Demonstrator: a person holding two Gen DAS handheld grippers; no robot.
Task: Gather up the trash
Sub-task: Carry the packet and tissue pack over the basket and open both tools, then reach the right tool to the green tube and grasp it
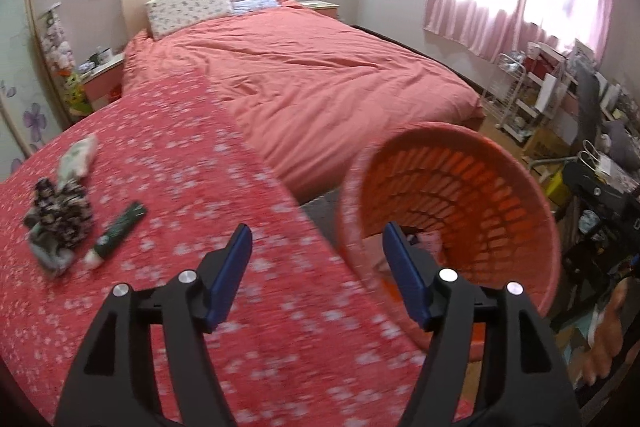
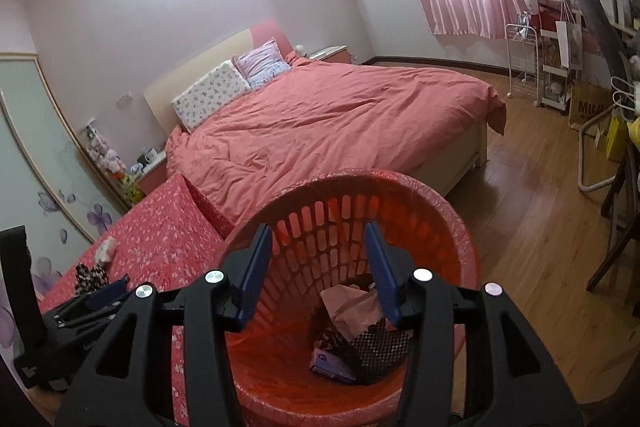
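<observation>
An orange slotted trash basket [image 1: 492, 187] [image 2: 448, 219] lined with a thin bag stands beside a surface covered by a red flowered cloth [image 1: 168, 163] [image 2: 168, 227]. In it lie crumpled pink tissue [image 2: 348, 307], a dark netted wrapper [image 2: 380, 347] and a small purple packet [image 2: 328, 363]. On the cloth lie a black-and-white patterned wrapper [image 1: 60, 211] [image 2: 92, 275], a dark green tube-like wrapper [image 1: 120, 227] and a pale crumpled piece [image 1: 78, 157] [image 2: 106, 249]. My left gripper [image 1: 316, 251] is open and empty over the cloth's edge. My right gripper [image 2: 318, 255] is open and empty above the basket.
A bed with a coral duvet [image 1: 320, 67] [image 2: 340, 115] fills the middle of the room. Wire shelving and a cluttered desk [image 1: 560, 99] [image 2: 560, 67] stand at the right under pink curtains. Wood floor [image 2: 540, 227] lies right of the basket.
</observation>
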